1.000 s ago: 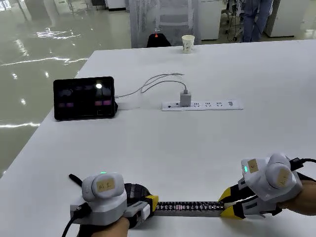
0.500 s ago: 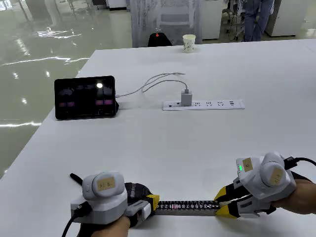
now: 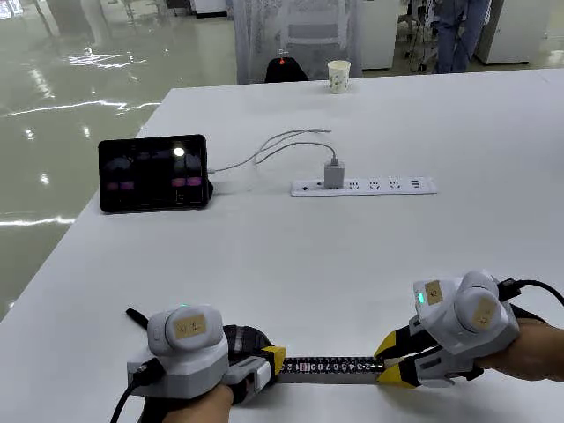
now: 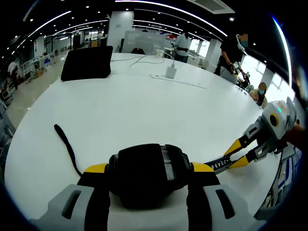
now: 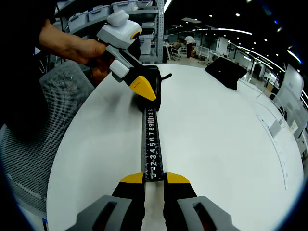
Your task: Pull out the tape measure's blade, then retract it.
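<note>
The black tape measure case (image 3: 248, 344) rests on the white table (image 3: 291, 264) near its front edge, and my left gripper (image 3: 264, 361) is shut on it. In the left gripper view the case (image 4: 147, 173) sits between the yellow-tipped jaws of the left gripper (image 4: 149, 168). The dark numbered blade (image 3: 330, 366) runs right along the table from the case to my right gripper (image 3: 386, 361), which is shut on the blade's end. In the right gripper view the blade (image 5: 151, 144) stretches from my right gripper (image 5: 154, 178) to the case (image 5: 153, 85).
A black tablet (image 3: 152, 174) stands at the left, close to the table's left edge. A white power strip (image 3: 363, 187) with a charger (image 3: 332, 174) and cable lies mid-table. A paper cup (image 3: 338, 76) stands at the far edge. A black strap (image 4: 67, 149) trails from the case.
My right gripper has moved left toward the case with the blade's end in it, so the exposed blade is shorter. The left gripper and case have stayed in place.
</note>
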